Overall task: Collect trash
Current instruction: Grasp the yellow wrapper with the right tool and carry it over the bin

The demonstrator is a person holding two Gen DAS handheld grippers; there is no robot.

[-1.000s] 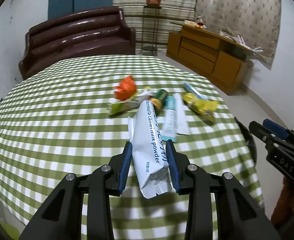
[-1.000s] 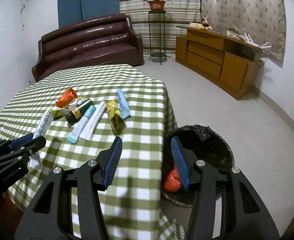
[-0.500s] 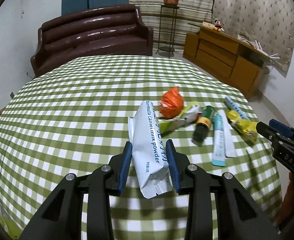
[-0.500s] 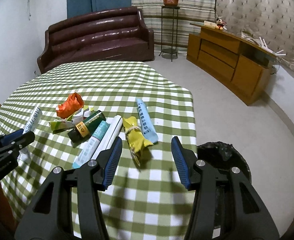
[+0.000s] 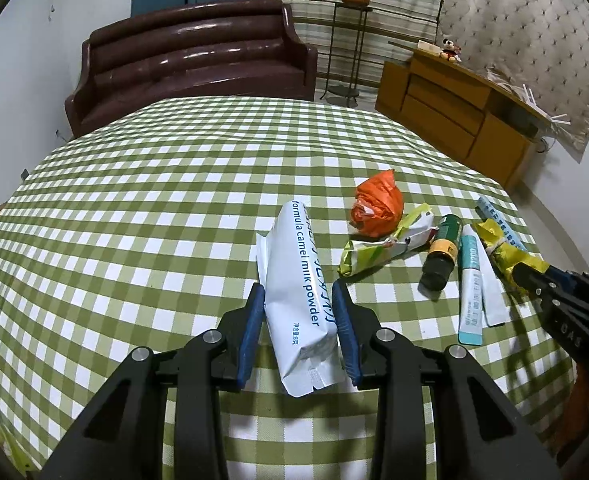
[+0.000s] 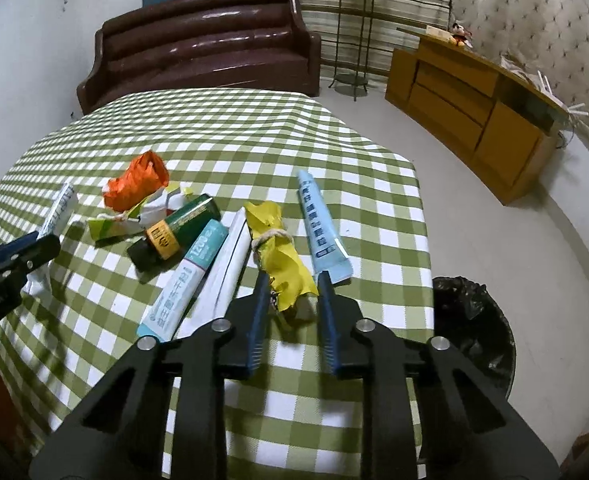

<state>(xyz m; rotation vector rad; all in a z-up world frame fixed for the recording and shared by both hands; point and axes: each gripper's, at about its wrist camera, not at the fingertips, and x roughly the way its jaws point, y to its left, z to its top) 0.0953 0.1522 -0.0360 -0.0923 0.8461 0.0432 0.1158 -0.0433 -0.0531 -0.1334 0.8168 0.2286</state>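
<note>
Left gripper (image 5: 298,330): matte black angular plastic frame, blue ribbed pads (image 5: 250,332), silver round screws | Right gripper (image 6: 292,318): same black build, blue ribbed pads (image 6: 328,320), silver screws

A green-checked table (image 6: 254,128) carries an orange wrapper (image 6: 136,180), green bottle (image 6: 174,230), tubes (image 6: 182,280) and yellow wrapper (image 6: 280,258).

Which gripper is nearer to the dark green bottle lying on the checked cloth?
Right. The right gripper is closing around the yellow wrapper, with only two tubes between it and the dark green bottle. The left gripper holds the milk powder sachet farther off.
</note>
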